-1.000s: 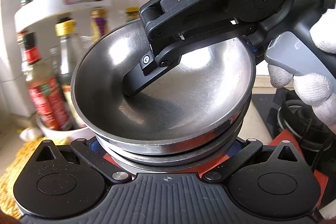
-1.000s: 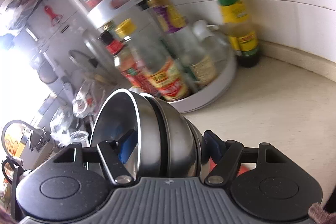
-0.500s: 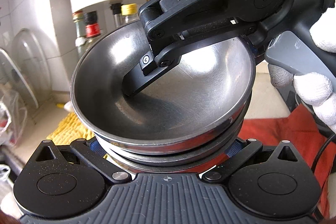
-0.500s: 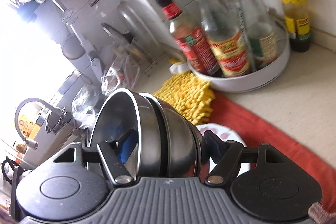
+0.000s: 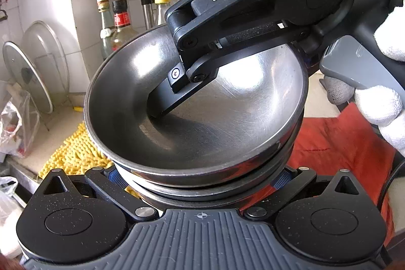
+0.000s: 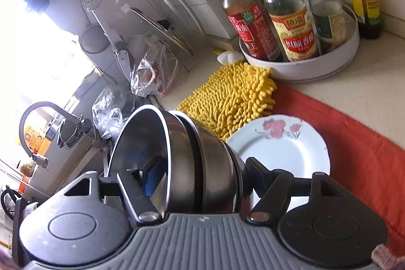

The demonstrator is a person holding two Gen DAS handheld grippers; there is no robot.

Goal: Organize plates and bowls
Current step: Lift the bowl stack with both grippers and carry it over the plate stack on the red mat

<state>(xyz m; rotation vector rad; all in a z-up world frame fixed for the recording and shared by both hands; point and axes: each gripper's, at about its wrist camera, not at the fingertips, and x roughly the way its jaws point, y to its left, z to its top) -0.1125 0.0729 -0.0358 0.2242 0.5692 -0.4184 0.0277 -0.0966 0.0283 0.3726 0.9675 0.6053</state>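
Bowls [image 6: 202, 163], nested, are hanging above the red mat [image 6: 354, 143]: we are pinching them with both the right gripper [image 6: 200, 173] and left gripper [image 5: 200, 176], plate [image 6: 278, 146] at two o'clock.

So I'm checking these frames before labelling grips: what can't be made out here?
- Left gripper's pads: left wrist view, hidden under the bowls, so contact is unclear.
- Bowl count: both views, only stacked rims show; two or three, cannot tell.
- Right gripper's outer pad: right wrist view, behind the stack's base.
- Plate: right wrist view, its near edge is covered by the gripper.
- Window area: right wrist view, washed out by glare.
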